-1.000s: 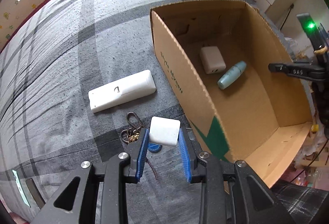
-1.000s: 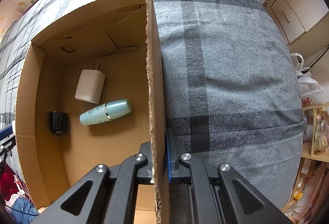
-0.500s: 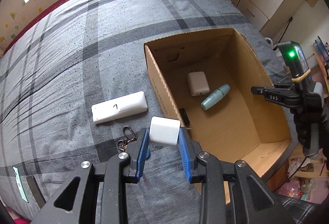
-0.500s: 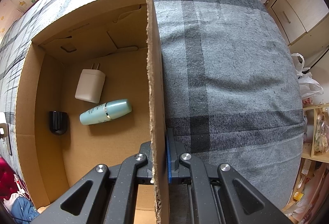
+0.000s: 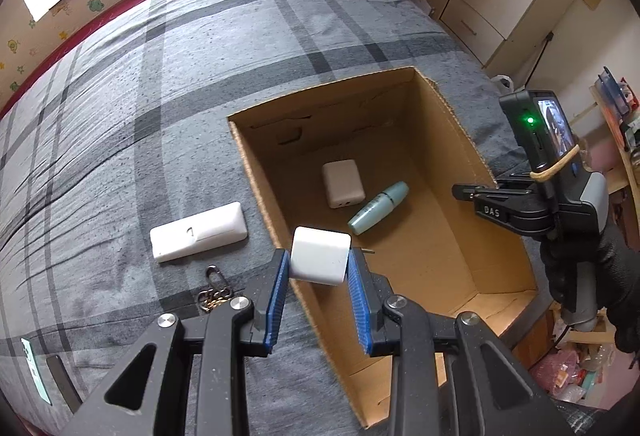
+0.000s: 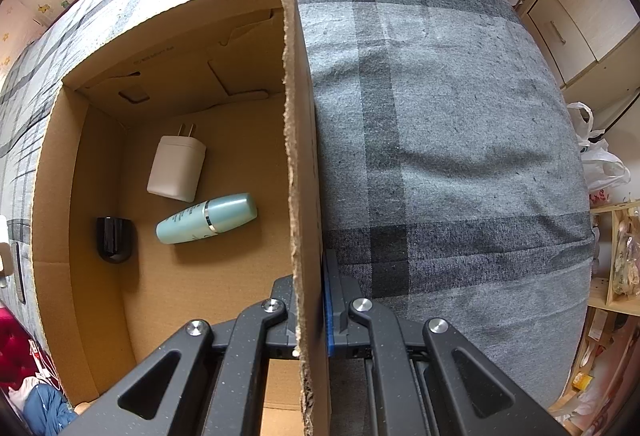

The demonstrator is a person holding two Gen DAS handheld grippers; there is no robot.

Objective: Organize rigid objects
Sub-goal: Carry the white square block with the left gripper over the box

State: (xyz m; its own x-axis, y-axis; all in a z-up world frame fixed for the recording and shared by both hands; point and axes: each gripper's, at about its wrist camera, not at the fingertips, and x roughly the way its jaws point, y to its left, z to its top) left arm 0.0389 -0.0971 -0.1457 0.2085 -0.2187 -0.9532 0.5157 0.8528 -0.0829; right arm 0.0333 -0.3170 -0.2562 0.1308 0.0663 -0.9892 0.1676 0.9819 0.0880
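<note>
Left tongs [image 5: 319, 268] have lifted the clamped white cube [image 5: 320, 256] over the box [image 5: 256, 171] wall, right tongs [image 6: 310, 310] pinching its rim, release next.

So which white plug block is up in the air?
The white cube charger pinched in the left gripper. The other white charger lies flat inside the cardboard box.

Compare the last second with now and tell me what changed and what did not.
The left gripper, shut on the white cube charger, has lifted it off the bed, away from the keys, up over the cardboard box's near wall. Unchanged: the right gripper stays clamped on the box's far wall; the white adapter, teal bottle and black item lie inside; the remote rests on the bed.
</note>
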